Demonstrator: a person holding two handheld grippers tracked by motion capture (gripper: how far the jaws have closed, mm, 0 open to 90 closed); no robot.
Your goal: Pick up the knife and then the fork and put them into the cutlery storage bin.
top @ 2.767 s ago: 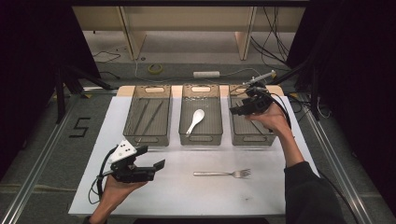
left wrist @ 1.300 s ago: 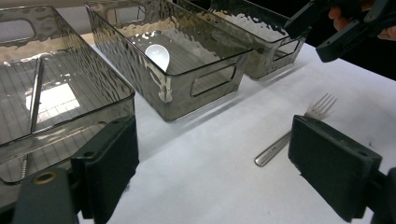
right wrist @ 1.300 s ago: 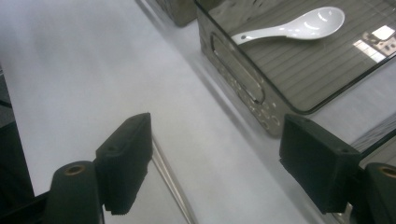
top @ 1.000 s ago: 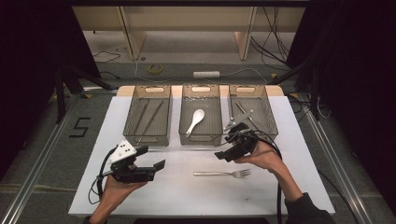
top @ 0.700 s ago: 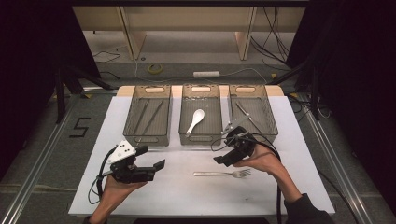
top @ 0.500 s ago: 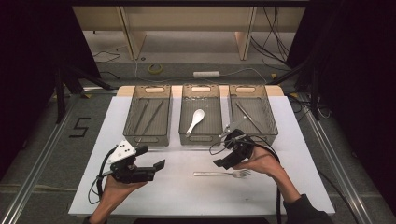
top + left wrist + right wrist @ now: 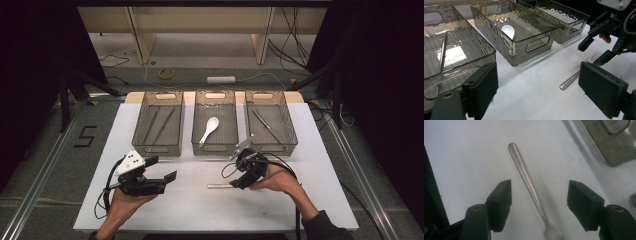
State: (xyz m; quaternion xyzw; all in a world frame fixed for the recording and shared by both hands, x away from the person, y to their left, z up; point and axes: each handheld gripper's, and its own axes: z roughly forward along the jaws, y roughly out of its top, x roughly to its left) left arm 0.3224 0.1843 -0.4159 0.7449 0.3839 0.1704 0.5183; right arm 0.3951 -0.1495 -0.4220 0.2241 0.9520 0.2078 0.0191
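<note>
A metal fork lies on the white table, handle to the left. My right gripper is low over it, tilted down. In the right gripper view the fork's handle runs between the two pads without touching either. The jaws have just been closing and still stand apart, so the right gripper is open. My left gripper rests open and empty at the front left. From the left gripper view the right gripper hangs over the fork.
Three smoked clear bins stand in a row at the back: the left bin holds long thin sticks, the middle bin a white spoon, the right bin a slim metal utensil. Open table lies between my hands.
My right gripper has come from over the right bin down and forward to the fork, sinking over its handle while its jaws narrowed. The left gripper has stayed put.
</note>
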